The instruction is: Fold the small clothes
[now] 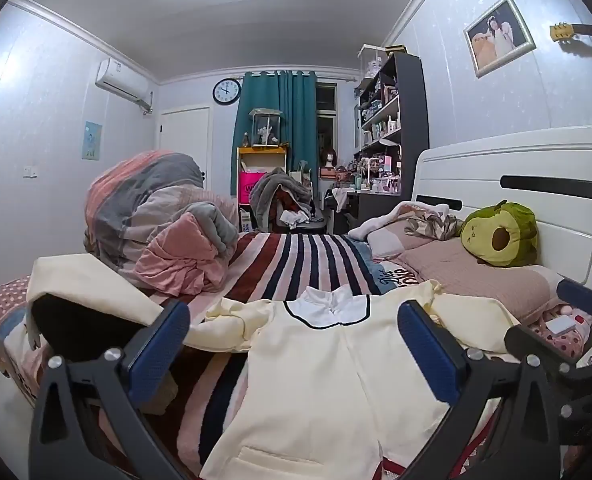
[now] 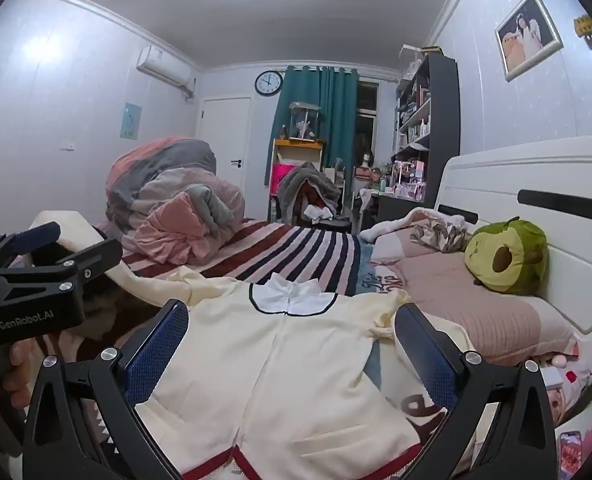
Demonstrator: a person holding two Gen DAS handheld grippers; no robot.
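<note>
On the striped blanket [image 1: 296, 256], below the avocado plush [image 1: 500, 234], lies the cream jacket [image 2: 279, 360] unfolded, so I should bring my left gripper [image 1: 296, 344] and right gripper [image 2: 291, 344], both wide and empty, onto its sleeves evenly.

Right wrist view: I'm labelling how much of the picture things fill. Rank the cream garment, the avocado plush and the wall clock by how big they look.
1. cream garment, largest, though it lies nearest the camera, which inflates it.
2. avocado plush.
3. wall clock, smallest, but farthest away.
</note>
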